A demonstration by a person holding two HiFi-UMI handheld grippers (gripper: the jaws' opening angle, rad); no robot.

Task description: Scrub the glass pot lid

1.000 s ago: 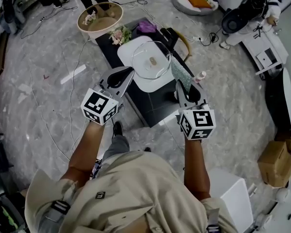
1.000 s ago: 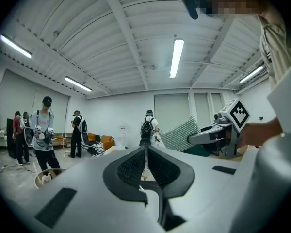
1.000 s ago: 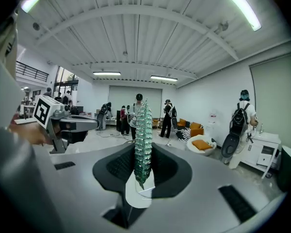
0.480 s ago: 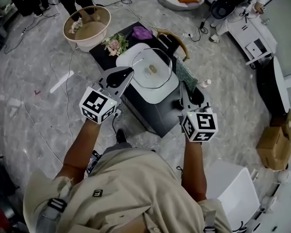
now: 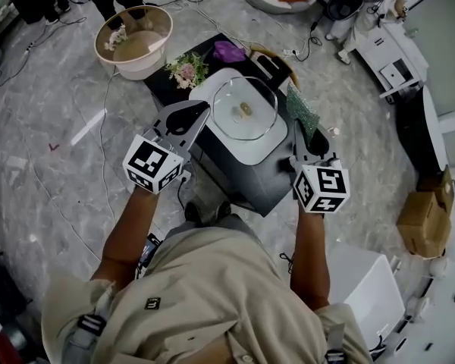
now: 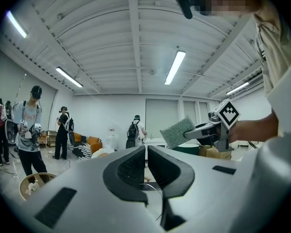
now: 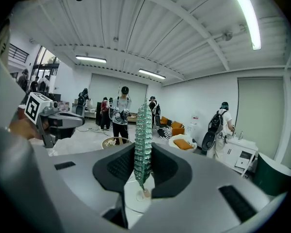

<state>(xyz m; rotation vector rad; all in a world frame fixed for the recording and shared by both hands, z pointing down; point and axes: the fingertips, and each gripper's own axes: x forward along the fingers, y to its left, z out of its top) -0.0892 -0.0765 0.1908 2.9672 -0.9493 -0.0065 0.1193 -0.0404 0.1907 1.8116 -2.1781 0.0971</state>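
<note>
Head view – glass pot lid [image 5: 245, 109] lies on a white tray [image 5: 202, 83] atop a dark table [image 5: 239, 174], in front of the person and between the two tools. It seems to sit knob [image 5: 246, 109] upward, though the glare makes that hard to confirm. Right gripper [image 5: 302, 133] hovers just right of the lid, apart from it, jaws clamped on a green scouring pad [image 5: 303, 111]; the right gripper view shows the pad [image 7: 143, 130] edge-on, pinched between both pads and standing up past the tips. Left gripper [image 5: 198, 113] sits at the tray's left edge; the left gripper view shows its jaws drawn almost together, only a slit between, nothing in them. Scrubbing not yet begun, by my reading. Handling judgement: the lid is rigid, smooth and breakable – likely to skate on the tray under a sideways stroke. Best hold is probably the centre knob or the rim, with the free left tool steadying it and light pressure from the soft pad.
</note>
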